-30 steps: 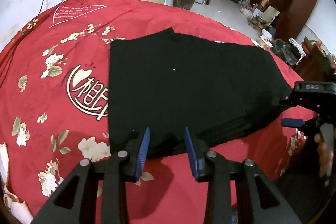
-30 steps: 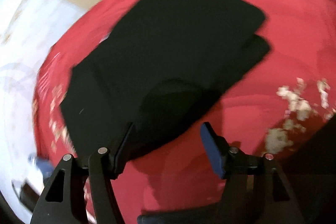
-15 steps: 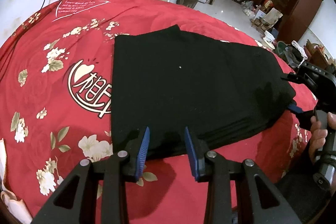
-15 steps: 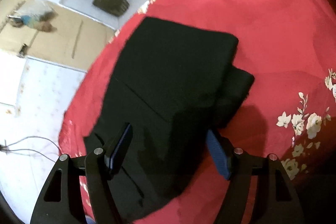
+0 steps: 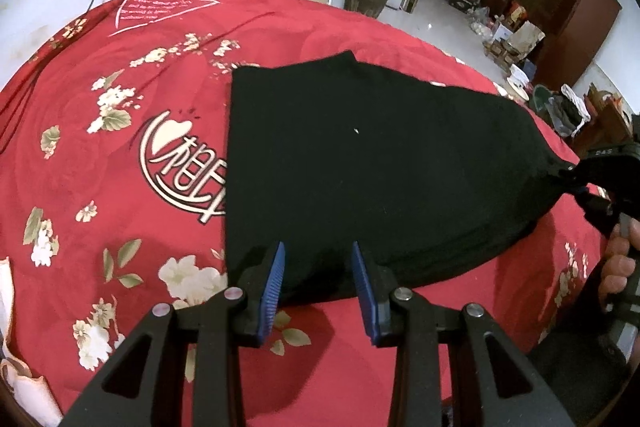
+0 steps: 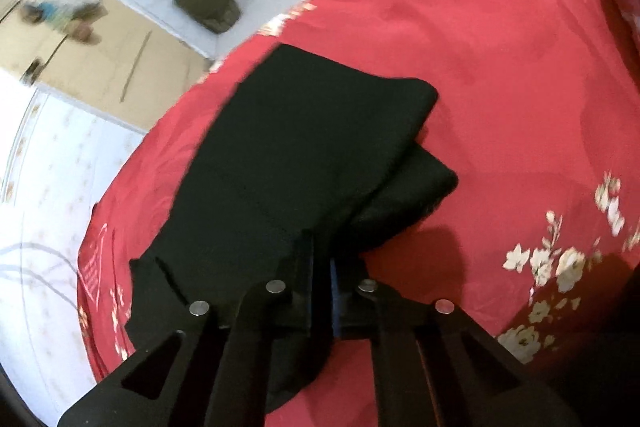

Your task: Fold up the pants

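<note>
The pants (image 5: 372, 163) lie part-folded on the red cloth (image 5: 100, 155), and the right tool (image 6: 322, 267) has just closed on their edge, likely to lift it for the next fold. The left tool (image 5: 318, 287) hangs apart over the near hem, pressing on nothing.

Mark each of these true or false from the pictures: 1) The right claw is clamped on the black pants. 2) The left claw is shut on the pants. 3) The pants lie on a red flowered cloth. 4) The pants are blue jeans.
1) True: the right claw is closed on an edge of the black pants.
2) False: the left claw stands open over the near edge, gripping nothing.
3) True: the red flowered cloth is beneath them.
4) False: they are black.
</note>
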Demonstrator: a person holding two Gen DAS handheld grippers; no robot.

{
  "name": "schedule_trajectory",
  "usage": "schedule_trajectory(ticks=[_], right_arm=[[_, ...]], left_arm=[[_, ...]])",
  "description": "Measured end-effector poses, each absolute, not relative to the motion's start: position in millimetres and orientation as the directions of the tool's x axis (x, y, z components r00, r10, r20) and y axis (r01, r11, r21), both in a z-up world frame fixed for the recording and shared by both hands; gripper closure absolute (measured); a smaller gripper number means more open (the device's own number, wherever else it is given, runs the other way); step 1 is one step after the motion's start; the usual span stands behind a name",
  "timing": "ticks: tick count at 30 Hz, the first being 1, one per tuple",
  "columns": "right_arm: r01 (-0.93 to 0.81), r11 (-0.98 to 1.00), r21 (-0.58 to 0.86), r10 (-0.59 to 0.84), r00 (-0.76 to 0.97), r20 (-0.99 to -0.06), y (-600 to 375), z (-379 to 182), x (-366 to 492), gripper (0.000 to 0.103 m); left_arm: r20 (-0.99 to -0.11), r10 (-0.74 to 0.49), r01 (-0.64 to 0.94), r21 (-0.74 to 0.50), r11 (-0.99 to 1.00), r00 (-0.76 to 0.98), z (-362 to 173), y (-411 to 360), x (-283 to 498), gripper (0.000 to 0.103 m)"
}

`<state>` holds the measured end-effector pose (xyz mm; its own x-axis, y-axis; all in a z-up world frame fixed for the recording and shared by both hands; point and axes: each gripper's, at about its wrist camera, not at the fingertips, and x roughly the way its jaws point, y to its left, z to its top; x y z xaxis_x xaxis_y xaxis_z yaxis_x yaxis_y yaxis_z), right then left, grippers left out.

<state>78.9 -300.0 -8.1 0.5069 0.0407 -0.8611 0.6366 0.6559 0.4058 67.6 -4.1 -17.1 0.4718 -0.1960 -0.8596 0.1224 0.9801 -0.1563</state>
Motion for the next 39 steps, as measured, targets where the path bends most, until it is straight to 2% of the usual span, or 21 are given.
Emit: schedule_trajectory(ticks=[5,12,17,20,25,28,31,34,35,39], right_arm=[[0.461,0.813,0.356,0.042,0.563,-0.825,-270.3,30.1,95.8,0.098],[0.059,0.98,0.188,0.116,0.598,-0.793,-166.6,66.1,112.8,0.098],[-0.223,0.971,0.087,0.194,0.521,-0.831,-89.7,43.0,100.9,0.098],[-0.366,0.93,0.036,0.205,0.433,-0.878,-56.8,9.0,89.5,0.098],[-0.443,0.895,0.051,0.223,0.345,-0.912,-48.0,-23.8,77.2,0.092],[-0.472,0.879,0.069,0.259,0.353,-0.899,-50.0,-21.2,73.8,0.081],[-0.465,0.879,0.104,0.293,0.355,-0.888,-53.1,-17.4,76.6,0.077],[-0.468,0.873,0.139,0.333,0.361,-0.871,-48.7,-10.5,75.3,0.059],[-0.478,0.87,0.121,0.324,0.369,-0.871,-45.7,-8.4,73.0,0.056],[-0.561,0.826,-0.058,0.216,0.409,-0.887,-11.8,-10.8,70.3,0.056]], left_arm=[[-0.846,-0.189,0.087,-0.169,0.982,0.499,-8.4,10.7,67.2,0.066],[-0.831,-0.145,-0.051,-0.204,0.978,0.537,2.9,58.3,67.9,0.066],[-0.829,-0.115,-0.159,-0.238,0.958,0.547,1.6,91.7,69.6,0.066],[-0.833,-0.114,-0.178,-0.247,0.953,0.542,-3.5,97.0,71.3,0.066],[-0.84,-0.118,-0.16,-0.236,0.958,0.529,-9.8,93.3,74.2,0.066],[-0.846,-0.12,-0.157,-0.233,0.96,0.52,-13.7,91.1,75.6,0.066],[-0.852,-0.117,-0.15,-0.222,0.963,0.51,-17.1,87.9,76.6,0.066],[-0.853,-0.113,-0.15,-0.217,0.965,0.509,-17.1,86.8,77.0,0.066],[-0.852,-0.112,-0.151,-0.217,0.964,0.512,-16.2,87.4,77.1,0.066],[-0.835,-0.075,-0.181,-0.205,0.962,0.545,-3.8,100.0,73.4,0.066]])
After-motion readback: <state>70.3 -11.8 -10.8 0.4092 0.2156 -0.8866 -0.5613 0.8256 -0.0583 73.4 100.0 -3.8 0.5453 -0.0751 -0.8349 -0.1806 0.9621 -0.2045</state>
